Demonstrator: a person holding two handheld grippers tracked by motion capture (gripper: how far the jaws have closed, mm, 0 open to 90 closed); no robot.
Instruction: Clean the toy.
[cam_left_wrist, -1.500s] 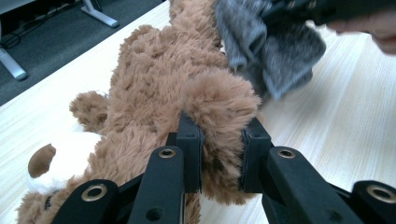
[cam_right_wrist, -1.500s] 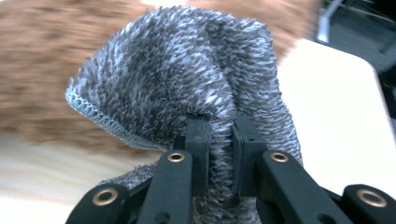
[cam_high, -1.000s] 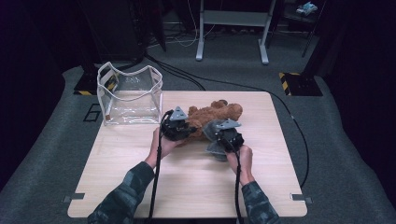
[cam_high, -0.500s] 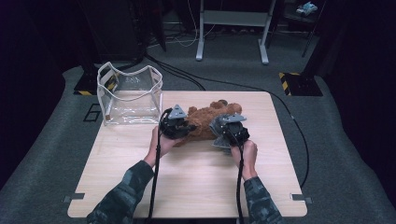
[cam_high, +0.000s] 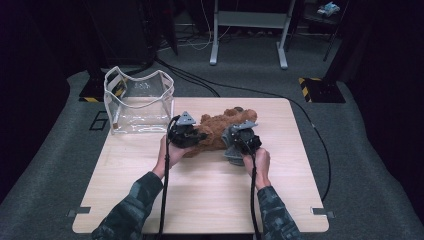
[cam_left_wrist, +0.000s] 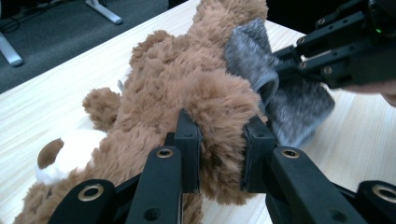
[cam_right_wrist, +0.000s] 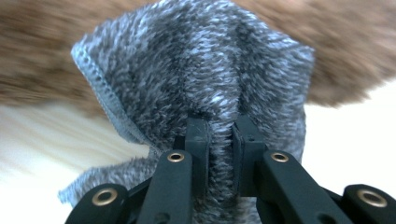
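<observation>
A brown teddy bear (cam_high: 220, 129) lies on its side in the middle of the wooden table (cam_high: 200, 200). My left gripper (cam_high: 199, 136) is at the bear's left side. In the left gripper view this left gripper (cam_left_wrist: 219, 156) is shut on a furry limb of the bear (cam_left_wrist: 187, 88). A grey fleece cloth (cam_left_wrist: 289, 100) hangs against the bear's far side. My right gripper (cam_high: 232, 142) is shut on that cloth (cam_high: 231, 151). In the right gripper view the black jaws of the right gripper (cam_right_wrist: 219, 140) pinch a fold of the grey cloth (cam_right_wrist: 201, 65), with brown fur (cam_right_wrist: 42, 46) behind it.
A clear plastic bag-like container (cam_high: 137, 102) stands open at the table's back left corner. Black cables (cam_high: 300, 107) run off the back of the table to the floor. The front half of the table is bare wood.
My right hand has shifted a little farther from the table's front edge, carrying the grey cloth along the bear. The left hand and the bear have stayed where they were.
</observation>
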